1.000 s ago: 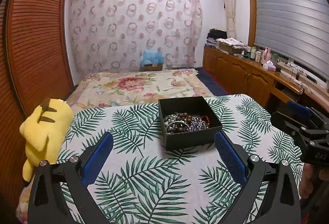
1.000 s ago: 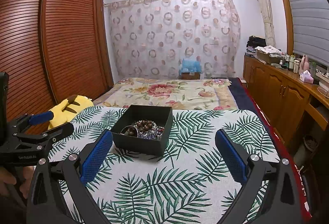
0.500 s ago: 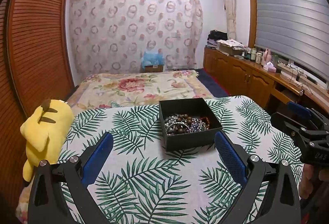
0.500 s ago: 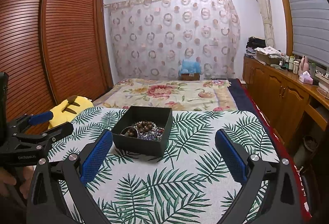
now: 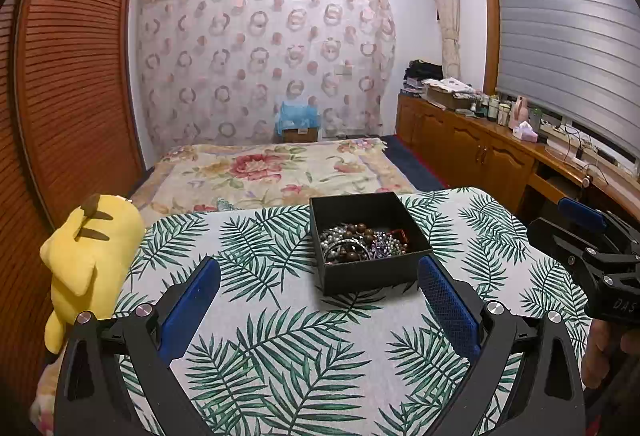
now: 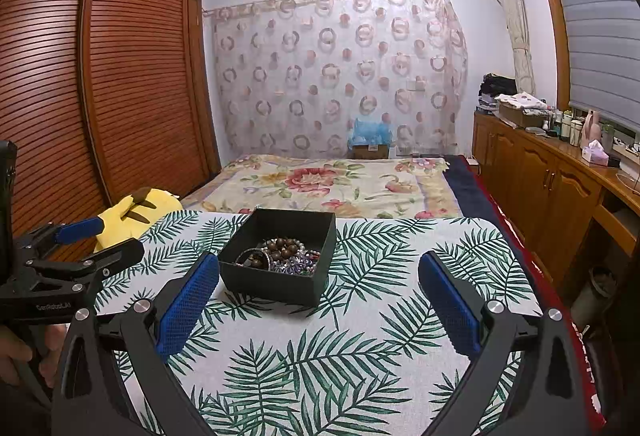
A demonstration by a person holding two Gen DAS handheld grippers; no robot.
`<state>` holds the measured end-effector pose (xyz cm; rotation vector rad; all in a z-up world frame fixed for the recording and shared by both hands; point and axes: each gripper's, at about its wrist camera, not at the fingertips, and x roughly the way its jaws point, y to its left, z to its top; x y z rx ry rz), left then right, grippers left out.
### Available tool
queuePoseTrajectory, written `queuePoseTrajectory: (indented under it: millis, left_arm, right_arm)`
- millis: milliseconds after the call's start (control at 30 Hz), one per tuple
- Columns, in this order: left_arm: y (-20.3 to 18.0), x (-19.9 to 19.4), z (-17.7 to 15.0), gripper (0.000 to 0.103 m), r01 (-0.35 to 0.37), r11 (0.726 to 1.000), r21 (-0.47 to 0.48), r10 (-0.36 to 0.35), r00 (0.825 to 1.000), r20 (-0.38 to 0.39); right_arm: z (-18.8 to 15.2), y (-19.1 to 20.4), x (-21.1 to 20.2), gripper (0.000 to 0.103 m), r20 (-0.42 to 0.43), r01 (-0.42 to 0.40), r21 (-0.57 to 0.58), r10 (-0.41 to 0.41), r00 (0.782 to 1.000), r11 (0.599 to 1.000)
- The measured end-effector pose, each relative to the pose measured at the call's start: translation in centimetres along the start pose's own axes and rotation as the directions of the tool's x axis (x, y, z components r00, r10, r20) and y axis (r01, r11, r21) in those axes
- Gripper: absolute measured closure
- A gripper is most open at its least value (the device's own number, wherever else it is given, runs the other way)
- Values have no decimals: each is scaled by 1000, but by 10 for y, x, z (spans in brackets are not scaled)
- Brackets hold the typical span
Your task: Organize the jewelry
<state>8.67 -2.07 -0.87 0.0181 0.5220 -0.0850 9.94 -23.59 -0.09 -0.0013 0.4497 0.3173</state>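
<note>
We see the jewelry (image 5: 362, 243) in the box (image 5: 368, 278) on the table (image 5: 280, 336), plush toy (image 5: 90, 256) left, bed (image 5: 272, 171) behind.

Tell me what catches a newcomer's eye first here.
A black box heaped with beaded jewelry sits mid-table on a palm-leaf cloth. A yellow plush lies off the table's left edge. Both grippers, left and right, hang before the box, jaws wide and empty.
</note>
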Motion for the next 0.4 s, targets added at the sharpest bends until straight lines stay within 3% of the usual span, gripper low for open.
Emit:
queuePoseTrajectory:
  millis: [400]
  left_arm:
    - [0,-1,1,8,4,1000,0,-4,1000,5]
  right_arm:
    - [1,0,-1,3,3,0,2,0,1000,1000]
